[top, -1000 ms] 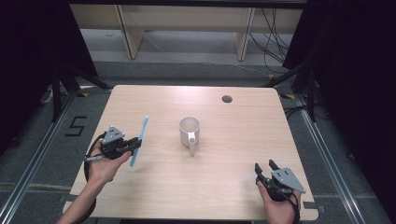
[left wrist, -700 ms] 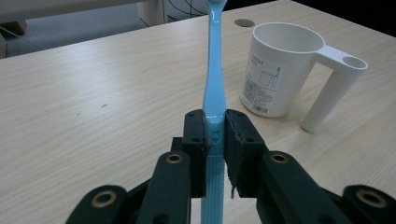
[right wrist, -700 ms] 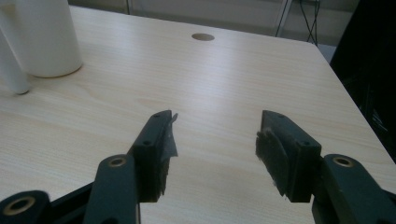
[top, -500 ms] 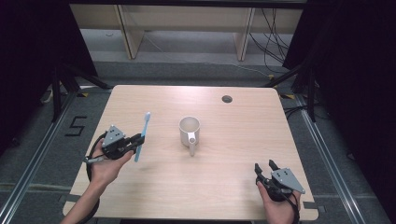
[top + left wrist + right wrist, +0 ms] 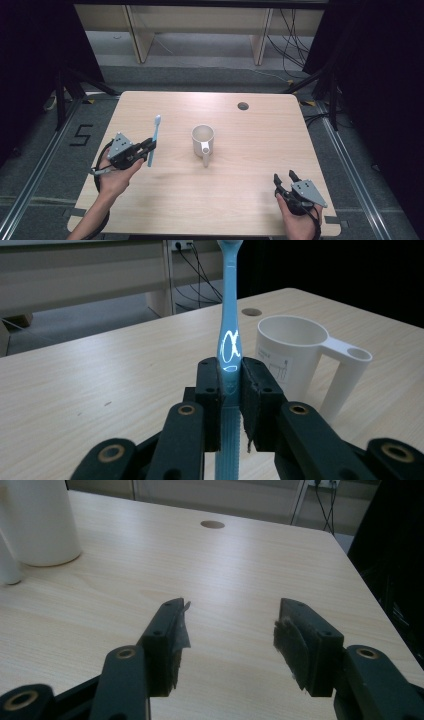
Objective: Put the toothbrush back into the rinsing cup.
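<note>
Left gripper [image 5: 148, 148] clamps toothbrush [image 5: 154, 138] mid-handle, upright, 9 o'clock of cup [image 5: 202, 140]. Looks light, stiff, slick plastic. Right gripper [image 5: 229, 630] jaws apart, empty.

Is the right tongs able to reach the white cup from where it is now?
Probably yes. The right tongs are open and hold nothing, and bare table lies between them and the white cup, whose handle points toward the person.

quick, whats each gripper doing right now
Left gripper: closed on the light blue plastic toothbrush, held upright.
Right gripper: open, holding nothing, low over the pale wooden table.
</note>
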{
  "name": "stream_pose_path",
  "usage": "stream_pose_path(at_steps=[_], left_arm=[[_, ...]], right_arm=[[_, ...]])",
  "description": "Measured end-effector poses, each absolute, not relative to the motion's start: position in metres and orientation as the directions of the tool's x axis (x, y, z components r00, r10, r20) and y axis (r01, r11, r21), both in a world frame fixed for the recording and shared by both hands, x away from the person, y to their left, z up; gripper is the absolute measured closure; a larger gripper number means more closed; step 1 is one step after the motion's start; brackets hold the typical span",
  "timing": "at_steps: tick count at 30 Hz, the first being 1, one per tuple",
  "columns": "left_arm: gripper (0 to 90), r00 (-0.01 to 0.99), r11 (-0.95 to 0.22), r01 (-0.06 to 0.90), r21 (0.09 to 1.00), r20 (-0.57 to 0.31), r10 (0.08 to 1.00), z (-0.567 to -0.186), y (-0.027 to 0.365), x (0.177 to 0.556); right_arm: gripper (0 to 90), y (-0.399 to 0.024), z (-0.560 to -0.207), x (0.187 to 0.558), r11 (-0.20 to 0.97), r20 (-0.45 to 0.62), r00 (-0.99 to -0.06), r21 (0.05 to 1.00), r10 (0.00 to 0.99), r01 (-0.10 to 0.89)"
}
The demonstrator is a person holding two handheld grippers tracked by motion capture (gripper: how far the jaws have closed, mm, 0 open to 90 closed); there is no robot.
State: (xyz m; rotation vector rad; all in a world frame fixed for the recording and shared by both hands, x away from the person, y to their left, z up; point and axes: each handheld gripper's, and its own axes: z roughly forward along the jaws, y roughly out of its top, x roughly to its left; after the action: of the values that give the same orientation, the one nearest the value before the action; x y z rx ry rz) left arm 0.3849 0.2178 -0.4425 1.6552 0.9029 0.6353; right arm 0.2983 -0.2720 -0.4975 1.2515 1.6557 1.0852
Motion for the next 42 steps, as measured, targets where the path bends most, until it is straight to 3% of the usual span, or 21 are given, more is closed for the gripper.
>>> stream_pose_path(at_steps=[9, 26, 30, 42], left_arm=[[78.1, 0.590, -0.099, 0.142, 0.985, -0.004, 0.807, -0.431, 0.211, 0.385], [78.2, 0.623, -0.035, 0.090, 0.995, -0.028, 0.782, -0.425, 0.204, 0.382], [78.2, 0.627, -0.036, 0.080, 0.996, -0.022, 0.779, -0.423, 0.202, 0.384], [78.1, 0.642, -0.018, 0.057, 0.998, -0.023, 0.766, -0.421, 0.192, 0.390]], right_arm=[[46.5, -0.272, -0.502, 0.302, 0.122, -0.055, -0.224, 0.948, 0.973, 0.295], [46.5, -0.278, -0.501, 0.298, 0.154, -0.104, -0.191, 0.951, 0.976, 0.267], [46.5, -0.275, -0.501, 0.297, 0.103, -0.051, -0.180, 0.950, 0.982, 0.295], [46.5, -0.275, -0.501, 0.299, 0.137, -0.082, -0.200, 0.950, 0.976, 0.279]])
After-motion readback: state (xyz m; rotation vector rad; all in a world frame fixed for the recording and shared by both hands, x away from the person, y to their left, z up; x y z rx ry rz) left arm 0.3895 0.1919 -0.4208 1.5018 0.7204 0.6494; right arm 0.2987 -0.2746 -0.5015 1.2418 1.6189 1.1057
